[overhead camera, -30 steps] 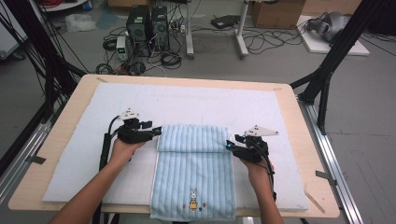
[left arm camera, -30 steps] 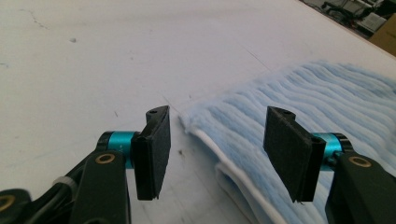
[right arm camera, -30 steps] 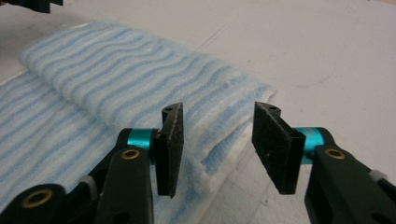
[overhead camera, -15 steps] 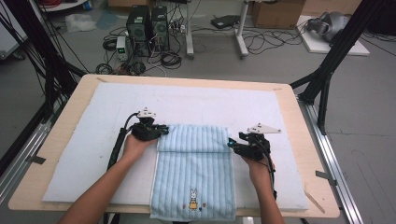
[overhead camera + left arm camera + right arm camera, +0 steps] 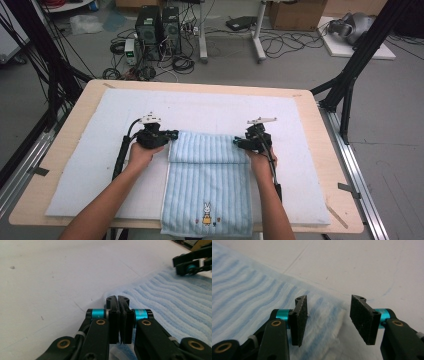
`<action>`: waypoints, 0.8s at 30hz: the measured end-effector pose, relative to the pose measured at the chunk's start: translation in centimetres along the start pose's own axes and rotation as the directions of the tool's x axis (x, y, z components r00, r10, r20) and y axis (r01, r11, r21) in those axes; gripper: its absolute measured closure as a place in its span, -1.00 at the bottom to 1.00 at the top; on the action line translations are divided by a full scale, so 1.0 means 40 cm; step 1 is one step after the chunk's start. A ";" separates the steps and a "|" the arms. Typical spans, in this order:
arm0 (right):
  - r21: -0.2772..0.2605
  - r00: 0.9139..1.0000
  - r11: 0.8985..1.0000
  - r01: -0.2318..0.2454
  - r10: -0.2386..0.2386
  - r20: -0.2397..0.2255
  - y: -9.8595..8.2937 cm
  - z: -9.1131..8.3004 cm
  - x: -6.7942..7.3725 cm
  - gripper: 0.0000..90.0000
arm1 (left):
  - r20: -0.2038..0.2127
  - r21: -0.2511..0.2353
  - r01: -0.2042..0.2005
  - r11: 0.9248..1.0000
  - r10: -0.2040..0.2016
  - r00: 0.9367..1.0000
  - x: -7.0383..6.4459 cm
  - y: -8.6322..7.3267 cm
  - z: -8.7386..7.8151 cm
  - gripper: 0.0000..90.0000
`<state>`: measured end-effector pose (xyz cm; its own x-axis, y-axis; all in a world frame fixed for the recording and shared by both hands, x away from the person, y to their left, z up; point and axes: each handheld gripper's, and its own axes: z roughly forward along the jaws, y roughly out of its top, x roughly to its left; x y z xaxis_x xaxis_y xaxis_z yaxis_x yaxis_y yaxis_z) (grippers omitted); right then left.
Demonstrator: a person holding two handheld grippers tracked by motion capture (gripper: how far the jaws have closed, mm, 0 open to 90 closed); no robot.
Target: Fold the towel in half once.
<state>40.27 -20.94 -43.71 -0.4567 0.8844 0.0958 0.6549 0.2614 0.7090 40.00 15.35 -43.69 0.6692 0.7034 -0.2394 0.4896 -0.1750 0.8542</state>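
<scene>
Folding a blue striped towel [image 5: 207, 185] on the bench [image 5: 65, 130], first fold looks done: far end doubled back into a band across the top, bunny print end hanging just over the near bench edge.

Left side: left gripper [image 5: 172, 134] sits at the band's left corner. Its own view shows the jaws pressed together, with towel [image 5: 172, 302] running to the right and under them; likely pinching the corner, but whether cloth is actually between the pads I cannot tell. White padding [image 5: 95, 150] beyond it is bare, lots of room to the left.

Middle: folded band lies flat, edges roughly square, no big wrinkles.

Right side: right gripper [image 5: 237, 143] is at the band's right corner, jaws spread, the fluffy corner [image 5: 329, 315] lying between the pads [image 5: 300, 317], nothing clamped. Judging: either just released or about to pinch.

Left to do, by my guess: at least one more fold to get it compact. Open padding ahead and on both sides, nothing in the way; the only edge to watch is the near one, where the towel overhangs.
</scene>
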 end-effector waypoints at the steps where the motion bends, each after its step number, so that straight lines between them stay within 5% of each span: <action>1: 0.026 1.000 1.000 0.007 -0.007 0.007 0.005 0.012 0.001 0.15 | 0.003 -0.005 0.002 1.000 -0.002 1.000 0.000 0.002 -0.002 0.94; 2: 0.038 1.000 0.999 0.018 -0.019 0.021 0.007 0.020 0.003 0.30 | 0.004 -0.014 0.003 1.000 -0.003 1.000 -0.001 0.003 -0.005 0.94; 3: 0.033 0.999 0.999 0.040 -0.041 0.024 0.010 0.019 0.001 0.66 | 0.010 -0.017 0.006 1.000 -0.005 1.000 -0.001 0.004 -0.007 0.94; 5: 0.029 0.998 0.998 0.056 -0.056 0.001 0.011 0.014 -0.005 0.90 | 0.019 -0.025 0.008 1.000 -0.007 1.000 -0.002 0.007 -0.013 0.94; 13: -0.129 0.996 0.989 0.072 -0.079 -0.044 0.017 -0.074 0.000 0.95 | 0.070 -0.083 0.012 0.996 -0.007 0.998 -0.026 0.026 -0.062 0.94; 24: -0.231 0.987 0.972 0.052 -0.085 -0.137 -0.052 -0.194 0.037 0.95 | 0.124 -0.101 0.026 0.995 -0.014 0.992 -0.081 -0.021 -0.133 0.94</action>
<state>33.57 -23.18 -39.63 -0.5891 0.7975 0.1301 0.4737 0.2103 0.8552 34.46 16.89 -41.20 0.7266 0.6149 -0.3065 0.4481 -0.0860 0.8898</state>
